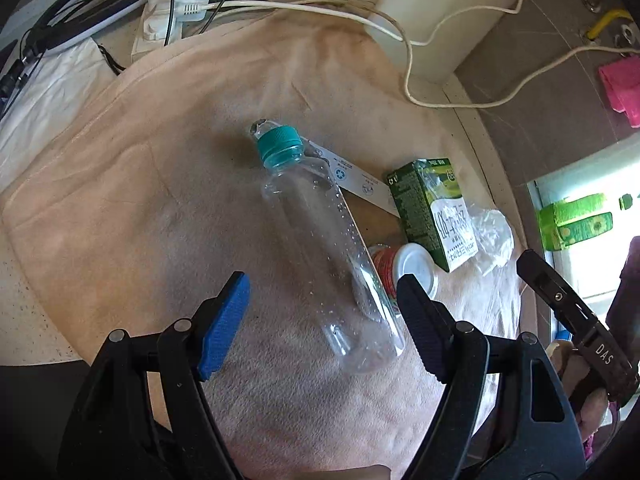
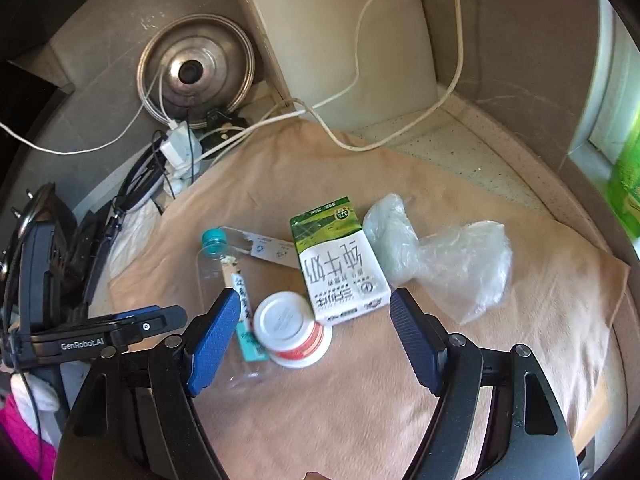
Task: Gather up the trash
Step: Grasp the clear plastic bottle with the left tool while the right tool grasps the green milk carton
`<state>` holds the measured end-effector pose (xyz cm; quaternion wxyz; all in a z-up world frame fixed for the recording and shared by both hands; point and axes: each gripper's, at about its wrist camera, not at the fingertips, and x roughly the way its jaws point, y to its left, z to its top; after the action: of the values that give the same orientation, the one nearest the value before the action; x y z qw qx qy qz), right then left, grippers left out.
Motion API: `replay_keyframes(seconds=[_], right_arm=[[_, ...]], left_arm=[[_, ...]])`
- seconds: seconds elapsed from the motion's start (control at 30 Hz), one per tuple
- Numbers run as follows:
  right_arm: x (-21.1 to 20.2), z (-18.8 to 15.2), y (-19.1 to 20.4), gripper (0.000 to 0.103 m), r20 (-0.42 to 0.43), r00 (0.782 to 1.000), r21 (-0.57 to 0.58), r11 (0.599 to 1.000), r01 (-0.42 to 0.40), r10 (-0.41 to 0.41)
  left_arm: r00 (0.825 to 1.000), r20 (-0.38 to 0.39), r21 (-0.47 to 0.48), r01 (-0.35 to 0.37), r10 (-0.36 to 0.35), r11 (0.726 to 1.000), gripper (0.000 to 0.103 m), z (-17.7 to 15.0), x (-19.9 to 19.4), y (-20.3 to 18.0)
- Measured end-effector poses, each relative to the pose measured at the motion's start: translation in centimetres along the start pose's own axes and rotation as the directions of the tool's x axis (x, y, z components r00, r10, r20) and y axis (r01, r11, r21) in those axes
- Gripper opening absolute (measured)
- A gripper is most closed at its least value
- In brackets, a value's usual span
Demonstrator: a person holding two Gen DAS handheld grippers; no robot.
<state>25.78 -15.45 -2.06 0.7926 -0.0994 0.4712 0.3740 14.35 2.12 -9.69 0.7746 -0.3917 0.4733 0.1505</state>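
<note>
A clear plastic bottle (image 1: 320, 236) with a teal cap lies on a beige cloth (image 1: 180, 200); its base sits between the open jaws of my left gripper (image 1: 324, 320), untouched. Beside it lie a small white-lidded red cup (image 1: 404, 268), a green and white milk carton (image 1: 436, 208) and a crumpled clear plastic bag (image 1: 492, 236). My right gripper (image 2: 316, 344) is open and hovers over the cup (image 2: 292, 328), with the carton (image 2: 340, 264), bag (image 2: 448, 260) and bottle (image 2: 216, 264) just beyond. A paper strip (image 2: 268, 250) lies under the bottle.
White cables (image 1: 420, 52) cross the back of the cloth. A power strip (image 1: 176, 4) and black cords sit at the back left. A steel pot lid (image 2: 196, 68) leans against the wall. A white board (image 2: 340, 32) stands behind. The other gripper's body (image 2: 104, 336) is at left.
</note>
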Motion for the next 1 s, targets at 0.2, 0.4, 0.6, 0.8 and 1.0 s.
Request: replay_keyframes(seconds=[0.2,0.4,0.6,0.8,1.0], right_arm=[[3.4,1.9,-0.8,0.077,-0.061,0.998,-0.012,1.000,-0.025,0.025],[6.0,2.8,-0.7,0.077,-0.116,0.993,-0.061,0.998,-0.015,0.008],[8.2,3.2,-0.5,0.077,-0.159,0.987,-0.099,0.995,0.006,-0.022],[10.0,3.1,-0.2,0.077,-0.191,0.980,-0.130,0.991,0.024,-0.048],[10.9,2.9,-0.3,0.077,-0.211,0.976,-0.143,0.989,0.025,-0.055]], left_arm=[[1.000,-0.009,-0.059,-0.015,0.014,0.998,0.078,1.4,1.6,0.1],[1.000,-0.017,-0.070,-0.017,0.016,0.997,0.078,1.6,2.7,-0.5],[0.999,-0.035,-0.079,-0.032,0.029,0.996,0.078,1.8,4.1,-0.9],[0.998,-0.046,-0.090,-0.043,0.039,0.995,0.078,1.7,5.0,-1.1],[0.997,-0.062,-0.080,-0.059,0.054,0.995,0.078,1.4,5.8,-1.4]])
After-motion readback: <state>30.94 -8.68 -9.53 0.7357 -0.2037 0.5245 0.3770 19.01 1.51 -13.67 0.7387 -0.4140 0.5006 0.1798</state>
